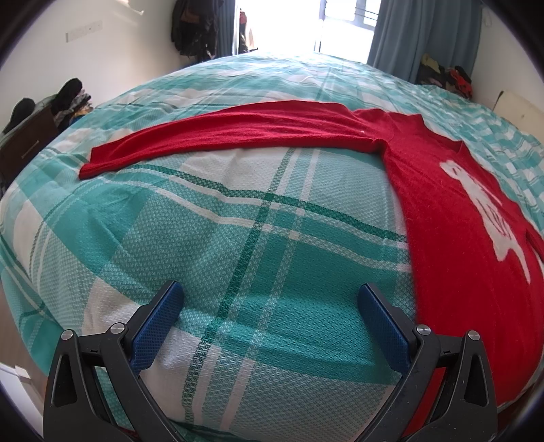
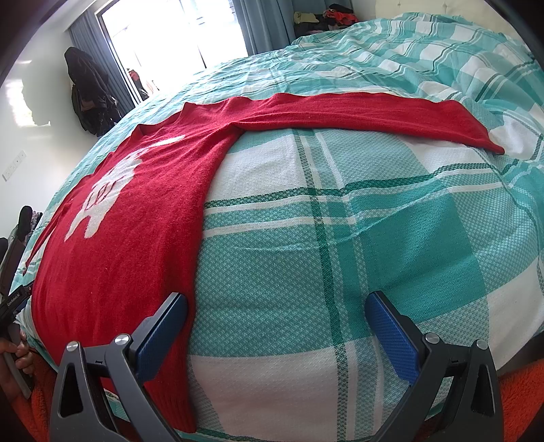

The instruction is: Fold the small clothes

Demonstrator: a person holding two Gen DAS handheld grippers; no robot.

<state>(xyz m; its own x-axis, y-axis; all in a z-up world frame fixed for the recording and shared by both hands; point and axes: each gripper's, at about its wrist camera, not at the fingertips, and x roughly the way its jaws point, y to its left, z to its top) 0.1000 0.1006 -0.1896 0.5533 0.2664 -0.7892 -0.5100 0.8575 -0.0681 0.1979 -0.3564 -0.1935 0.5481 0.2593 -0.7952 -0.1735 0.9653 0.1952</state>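
- On the bed (image 1: 238,238), over a teal, white and green checked cover, a red sweater (image 1: 459,221) lies spread flat with its front up, showing a white knitted motif (image 1: 489,207).
- From the left wrist view, the sweater's body fills the right side of the frame, and 1 long sleeve (image 1: 221,136) stretches straight out to the left across the cover, its cuff ending near the bed's left edge.
- The left gripper (image 1: 270,299) hangs low over bare cover, just beside the sweater's side edge; its 2 blue-padded fingers (image 1: 159,326) stand wide apart with nothing between them.
- From the right wrist view, the sweater body (image 2: 136,238) sits on the left and the other sleeve (image 2: 374,108) runs out to the right, its cuff resting on a white check.
- The right gripper (image 2: 275,306) is also spread wide and holds nothing; its left finger (image 2: 159,333) shows over the sweater's side edge near the hem, though contact cannot be told, while the right finger sits over bare cover.
- At the far left of the right wrist view, part of a hand (image 2: 13,353) gripping a dark handle shows beside the hem.
- Behind the bed stand a bright window (image 1: 282,23) with blue curtains (image 1: 421,34), dark coats (image 1: 193,27) hanging on the wall, and piles of clothes (image 1: 442,76) by the corner.
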